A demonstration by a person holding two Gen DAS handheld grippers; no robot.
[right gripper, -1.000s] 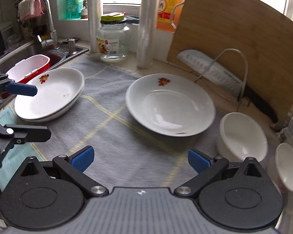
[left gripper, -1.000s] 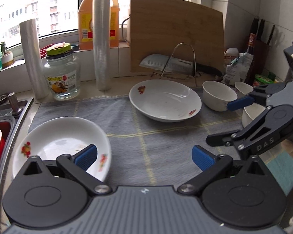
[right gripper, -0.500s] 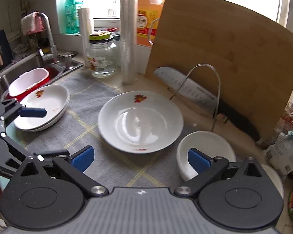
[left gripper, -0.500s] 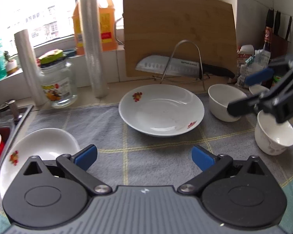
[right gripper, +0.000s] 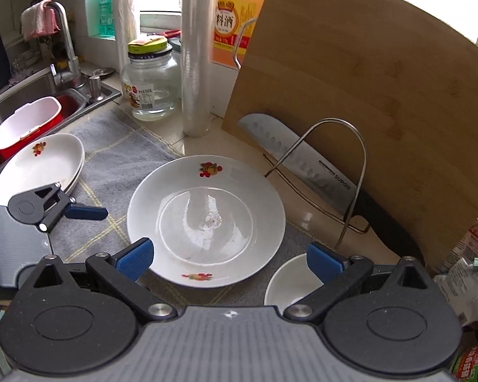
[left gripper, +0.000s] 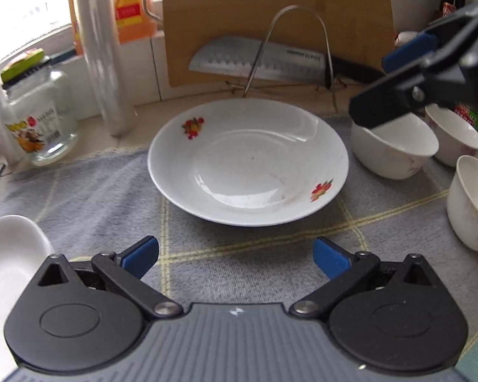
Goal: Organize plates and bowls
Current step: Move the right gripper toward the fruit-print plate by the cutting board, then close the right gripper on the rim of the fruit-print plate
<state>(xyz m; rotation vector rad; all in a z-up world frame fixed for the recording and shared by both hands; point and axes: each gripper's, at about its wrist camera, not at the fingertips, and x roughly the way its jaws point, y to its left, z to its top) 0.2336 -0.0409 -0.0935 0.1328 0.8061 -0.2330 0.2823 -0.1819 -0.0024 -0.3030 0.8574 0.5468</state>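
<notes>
A white flowered plate [left gripper: 248, 162] [right gripper: 207, 222] lies on the grey mat [left gripper: 111, 191], just ahead of my open, empty left gripper [left gripper: 235, 254]. My right gripper [right gripper: 229, 258] is open and empty, hovering above the plate's right edge and a white bowl [left gripper: 395, 149] [right gripper: 290, 283]; its fingers [left gripper: 408, 51] show over that bowl in the left wrist view. Two more white bowls [left gripper: 459, 137] [left gripper: 471, 203] stand to the right. A stack of two plates [right gripper: 41, 165] sits at the mat's left end by the sink, its edge in the left wrist view [left gripper: 12, 248].
A wooden cutting board [right gripper: 366, 111] leans on the wall behind a wire rack [right gripper: 334, 165] holding a cleaver [right gripper: 302, 162]. A glass jar [right gripper: 149, 86], film roll [right gripper: 196, 54] and oil bottle [right gripper: 235, 16] stand at the back. The sink [right gripper: 32, 102] holds a red basin.
Both grippers moved forward and right toward the middle plate and bowls. The left plate stack has slid to the edge of the left view. The right gripper now hovers above the nearest bowl.
</notes>
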